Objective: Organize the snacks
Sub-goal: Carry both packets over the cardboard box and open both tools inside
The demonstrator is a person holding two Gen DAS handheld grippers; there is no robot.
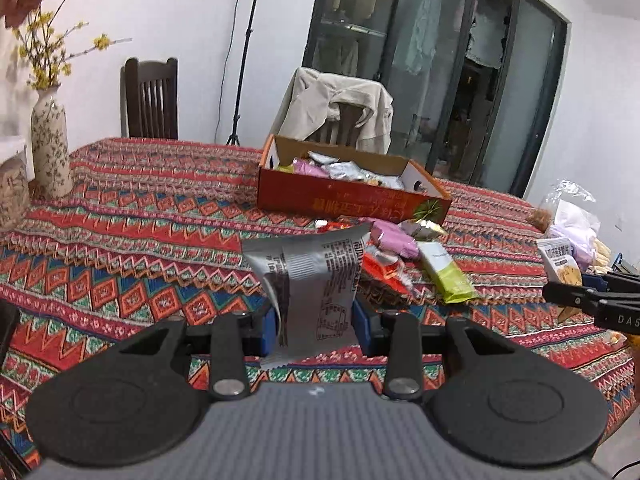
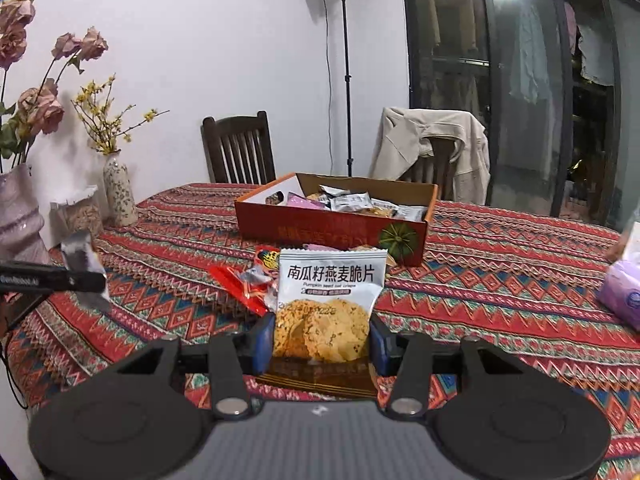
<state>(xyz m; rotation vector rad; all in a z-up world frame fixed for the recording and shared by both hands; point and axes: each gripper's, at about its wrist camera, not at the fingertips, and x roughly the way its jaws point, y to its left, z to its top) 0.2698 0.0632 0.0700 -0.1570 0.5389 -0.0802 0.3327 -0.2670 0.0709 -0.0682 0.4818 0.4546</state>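
My left gripper point(image 1: 316, 322) is shut on a silver snack packet point(image 1: 316, 280), held upright above the patterned tablecloth point(image 1: 140, 240). My right gripper point(image 2: 320, 338) is shut on a white oat-crisp packet point(image 2: 330, 300) with cookies pictured on it. An orange cardboard box point(image 1: 348, 196) holding several snack packets stands beyond both grippers, also the box point(image 2: 320, 228) in the right wrist view. Loose snacks lie in front of it: a pink packet point(image 1: 394, 238), a green packet point(image 1: 450, 272) and red wrappers point(image 2: 244, 286). The right gripper with its packet point(image 1: 564, 268) shows at the left wrist view's right edge.
A flowered vase point(image 1: 50, 144) stands at the table's left, with a larger vase point(image 2: 20, 216) near it. Plastic bags of snacks point(image 1: 576, 224) sit at the right edge. Two chairs point(image 2: 238, 148) stand behind the table, one draped with a jacket point(image 2: 436, 140). A light stand point(image 2: 340, 72) is by the wall.
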